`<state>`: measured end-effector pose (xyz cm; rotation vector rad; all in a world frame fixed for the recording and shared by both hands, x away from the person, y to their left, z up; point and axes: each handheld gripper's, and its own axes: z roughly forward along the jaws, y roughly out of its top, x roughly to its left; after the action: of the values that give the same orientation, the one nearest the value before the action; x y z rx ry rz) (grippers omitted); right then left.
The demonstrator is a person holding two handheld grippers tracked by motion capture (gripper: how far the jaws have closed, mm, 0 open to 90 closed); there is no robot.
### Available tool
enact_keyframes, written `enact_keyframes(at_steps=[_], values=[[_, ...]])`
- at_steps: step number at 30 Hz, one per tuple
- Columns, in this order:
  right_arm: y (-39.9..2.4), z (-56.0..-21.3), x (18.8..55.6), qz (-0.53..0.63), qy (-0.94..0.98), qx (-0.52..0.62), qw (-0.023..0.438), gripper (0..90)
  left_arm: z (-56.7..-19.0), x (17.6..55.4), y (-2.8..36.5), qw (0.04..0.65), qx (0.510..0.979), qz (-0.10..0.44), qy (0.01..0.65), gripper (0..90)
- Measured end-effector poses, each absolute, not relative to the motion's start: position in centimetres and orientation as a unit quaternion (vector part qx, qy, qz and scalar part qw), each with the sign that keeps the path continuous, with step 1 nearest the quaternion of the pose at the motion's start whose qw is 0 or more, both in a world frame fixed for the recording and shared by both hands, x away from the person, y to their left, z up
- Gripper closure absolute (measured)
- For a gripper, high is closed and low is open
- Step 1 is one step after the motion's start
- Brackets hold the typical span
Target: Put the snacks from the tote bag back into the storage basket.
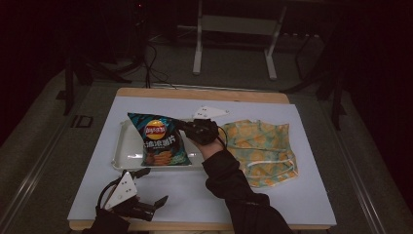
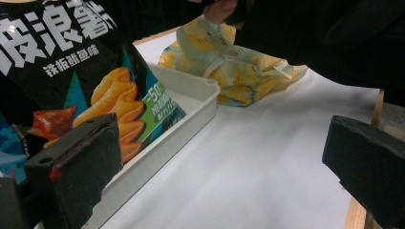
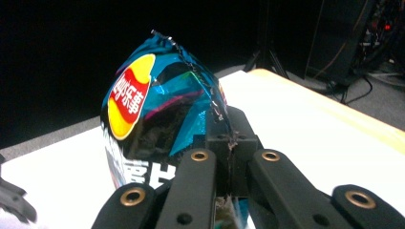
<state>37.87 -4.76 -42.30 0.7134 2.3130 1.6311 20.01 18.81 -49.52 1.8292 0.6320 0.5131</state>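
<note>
A blue and black chip bag (image 1: 159, 140) stands in a white tray (image 1: 122, 155) at the table's left middle. My right gripper (image 1: 187, 127) is shut on the bag's right top edge; in the right gripper view the bag (image 3: 153, 109) rises from the closed jaws of my right gripper (image 3: 224, 138), which pinch its crimped seam. My left gripper (image 1: 156, 187) rests near the front left edge, open and empty. In the left gripper view the bag (image 2: 71, 71) and the tray's rim (image 2: 191, 90) lie just past the left fingertip (image 2: 81, 167).
A yellow patterned cloth (image 1: 263, 148) lies crumpled right of the tray, and the same cloth (image 2: 229, 67) appears beyond the tray's corner. A white sheet (image 1: 292, 195) covers the wooden table. A metal stand (image 1: 234, 29) is on the floor behind.
</note>
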Motion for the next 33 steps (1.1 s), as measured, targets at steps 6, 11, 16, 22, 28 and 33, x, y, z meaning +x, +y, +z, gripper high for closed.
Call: enact_keyframes(at_steps=[6, 11, 16, 22, 28, 33], values=[[-5.7, -43.4, 39.2, 0.542, 0.791, 0.266, 0.097, 90.0, -49.6, 20.0, 18.7, 0.541, 0.769, 0.213, 0.267, 0.2], [-5.9, -44.1, 40.4, 0.535, 0.791, 0.284, 0.084, 90.0, -49.6, 20.1, 18.7, 0.540, 0.770, 0.211, 0.265, 0.2], [-5.1, -44.6, 41.5, 0.516, 0.801, 0.288, 0.094, 90.0, -49.6, 20.1, 18.7, 0.540, 0.771, 0.210, 0.263, 0.2], [-4.5, -45.7, 42.8, 0.499, 0.808, 0.298, 0.098, 90.0, -49.6, 20.2, 18.9, 0.543, 0.768, 0.208, 0.266, 0.2], [-4.2, -46.8, 43.8, 0.482, 0.813, 0.311, 0.098, 90.0, -49.6, 20.1, 18.8, 0.544, 0.769, 0.206, 0.265, 0.2], [-4.1, -47.6, 44.7, 0.467, 0.818, 0.321, 0.100, 90.0, -49.6, 20.2, 18.8, 0.545, 0.768, 0.206, 0.266, 0.1]])
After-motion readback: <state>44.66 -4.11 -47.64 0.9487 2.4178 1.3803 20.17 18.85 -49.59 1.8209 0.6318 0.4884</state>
